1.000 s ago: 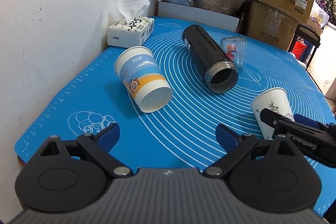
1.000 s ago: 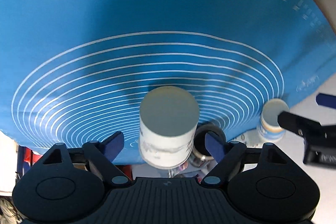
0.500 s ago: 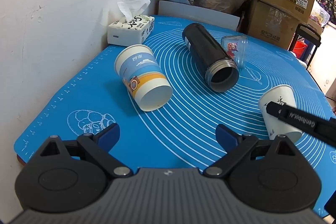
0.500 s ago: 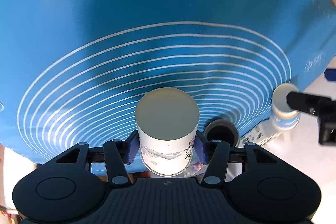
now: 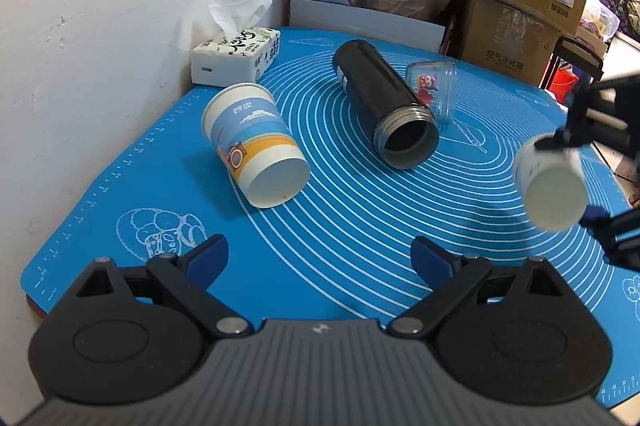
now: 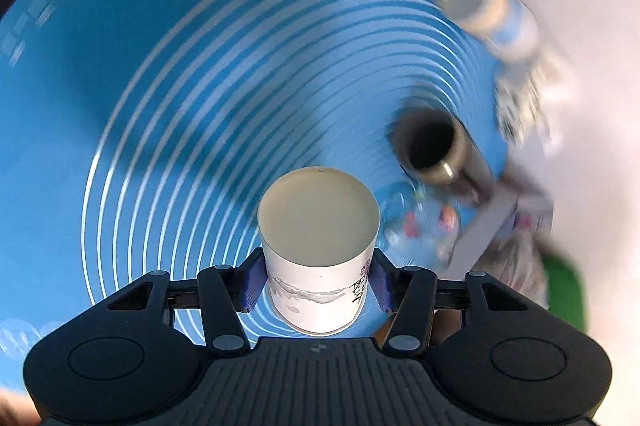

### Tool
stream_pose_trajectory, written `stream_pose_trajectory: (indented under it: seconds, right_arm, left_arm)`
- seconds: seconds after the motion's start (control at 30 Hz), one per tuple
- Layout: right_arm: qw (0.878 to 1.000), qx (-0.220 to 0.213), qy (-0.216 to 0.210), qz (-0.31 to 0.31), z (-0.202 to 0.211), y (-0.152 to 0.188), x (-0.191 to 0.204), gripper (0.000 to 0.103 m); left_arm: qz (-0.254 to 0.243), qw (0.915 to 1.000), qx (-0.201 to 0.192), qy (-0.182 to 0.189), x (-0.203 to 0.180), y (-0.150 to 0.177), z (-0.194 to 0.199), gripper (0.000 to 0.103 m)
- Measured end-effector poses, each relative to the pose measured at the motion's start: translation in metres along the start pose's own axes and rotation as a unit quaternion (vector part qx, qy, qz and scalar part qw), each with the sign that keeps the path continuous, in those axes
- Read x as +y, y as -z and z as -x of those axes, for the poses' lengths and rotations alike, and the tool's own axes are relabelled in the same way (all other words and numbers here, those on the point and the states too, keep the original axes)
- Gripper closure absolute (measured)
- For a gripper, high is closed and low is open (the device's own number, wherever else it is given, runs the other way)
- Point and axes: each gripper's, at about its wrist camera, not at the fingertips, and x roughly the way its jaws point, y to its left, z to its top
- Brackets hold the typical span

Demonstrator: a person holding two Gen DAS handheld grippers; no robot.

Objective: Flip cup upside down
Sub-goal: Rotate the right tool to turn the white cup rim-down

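Blue baking mat [image 5: 360, 226] covers the table against a white wall [image 5: 100, 6]. Right claw [image 6: 318, 284] clamps the white paper cup [image 6: 318, 250] between its pads, held off the mat, flat base facing the camera. Left claw [image 5: 320, 258] is spread wide, holding nothing. At 11 o'clock a striped paper cup [image 5: 254, 144] lies on its side, empty; at 12 o'clock a black flask [image 5: 384, 106] lies open-mouthed beside a glass jar [image 5: 434, 86]. Only the left view shows the tissue box [image 5: 236, 54] sharply.

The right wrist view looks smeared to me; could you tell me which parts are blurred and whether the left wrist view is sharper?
Right wrist view: mat rings and black flask smeared, white cup crisp. Left wrist view: mostly sharp.
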Motion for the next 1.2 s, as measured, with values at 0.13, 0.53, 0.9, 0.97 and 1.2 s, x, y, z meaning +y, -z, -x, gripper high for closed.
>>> stream_pose_trajectory:
  seconds: [0.13, 0.53, 0.9, 0.97, 1.2]
  right_arm:
    - [0.994, -0.019, -0.006, -0.112, 0.002, 0.015, -0.018, 0.052]
    - [0.923, -0.050, -0.006, -0.382, 0.026, 0.073, -0.029, 0.052]
    - [0.744, -0.091, 0.022, -0.662, 0.029, 0.130, -0.019, 0.052]
    - [0.710, -0.083, 0.032, -0.699, 0.026, 0.134, -0.012, 0.052]
    - [0.592, -0.052, 0.028, -0.804, 0.003, 0.145, 0.015, 0.052]
  left_arm:
    - [-0.001, 1.0000, 0.001, 0.003, -0.004, 0.000, -0.001, 0.006]
    - [-0.015, 0.9998, 0.004, 0.010, -0.017, -0.001, -0.003, 0.006]
    - [-0.024, 0.9996, 0.011, 0.010, -0.028, -0.001, -0.009, 0.006]
    - [-0.025, 0.9996, 0.009, 0.008, -0.030, -0.001, -0.010, 0.006]
    - [-0.029, 0.9996, 0.006, -0.001, -0.035, 0.000, -0.013, 0.006]
